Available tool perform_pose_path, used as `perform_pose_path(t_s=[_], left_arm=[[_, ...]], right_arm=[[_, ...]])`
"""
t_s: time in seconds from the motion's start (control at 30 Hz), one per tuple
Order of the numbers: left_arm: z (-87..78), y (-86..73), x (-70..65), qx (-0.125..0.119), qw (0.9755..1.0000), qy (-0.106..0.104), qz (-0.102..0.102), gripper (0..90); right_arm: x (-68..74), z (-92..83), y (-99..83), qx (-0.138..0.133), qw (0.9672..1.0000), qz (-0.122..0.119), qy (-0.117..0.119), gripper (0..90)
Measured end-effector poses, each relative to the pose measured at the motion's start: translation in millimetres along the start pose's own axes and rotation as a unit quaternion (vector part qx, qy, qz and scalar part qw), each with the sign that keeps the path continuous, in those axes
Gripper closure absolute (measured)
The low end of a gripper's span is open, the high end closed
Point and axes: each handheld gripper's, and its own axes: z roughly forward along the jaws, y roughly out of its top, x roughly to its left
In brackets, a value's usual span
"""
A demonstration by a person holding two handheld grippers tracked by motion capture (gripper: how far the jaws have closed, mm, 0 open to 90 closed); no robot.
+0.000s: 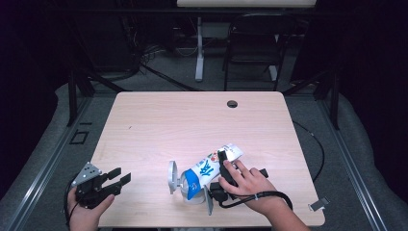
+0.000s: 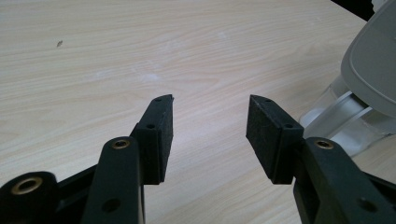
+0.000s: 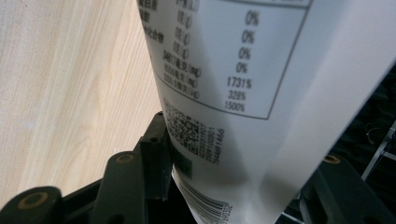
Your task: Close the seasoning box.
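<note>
The right tool [image 1: 222, 166] clamps a white and blue pouch [image 1: 208, 171], a soft pack with a blue printed front, at the near middle of the desk [image 1: 192, 120]. In the right gripper view the pouch's [image 3: 243, 93] white back, with its printed table of figures and a barcode, sits between the two black jaws, which press on its sides. That looks like a firm grip across the body of the pack, wide because the pack itself is wide. The pouch lies tilted, its sealed top end pointing to the far right and its lower end resting towards the near left, where it meets a clear container with a grey lid [image 1: 183, 185]. I judge the pack is held at that slant so that one end stays aimed at the container, either to tip contents in or to set the pack against it; which of the two I cannot tell. The right hand [image 1: 248, 185] grips the tool from the near right side, its cable trailing off to the right over the desk edge.

The left tool [image 1: 115, 180] waits at the near left corner, well apart from the pouch, jaws wide and holding nothing. In the left gripper view its pads [image 2: 161, 135] hang over bare wood, with the grey lid [image 2: 373, 65] off to the side. It seems parked there to leave room, ready to steady the container if needed.
</note>
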Motion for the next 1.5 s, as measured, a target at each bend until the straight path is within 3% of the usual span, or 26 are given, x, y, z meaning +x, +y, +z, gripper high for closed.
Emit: perform_pose_path(t_s=[1.5], left_arm=[[0.8, -0.6, 0.6, 0.004, 1.0000, 0.000, -0.001, 51.6]], right_arm=[[-1.9, -1.7, -0.8, -0.001, 1.0000, -0.004, -0.005, 54.4]])
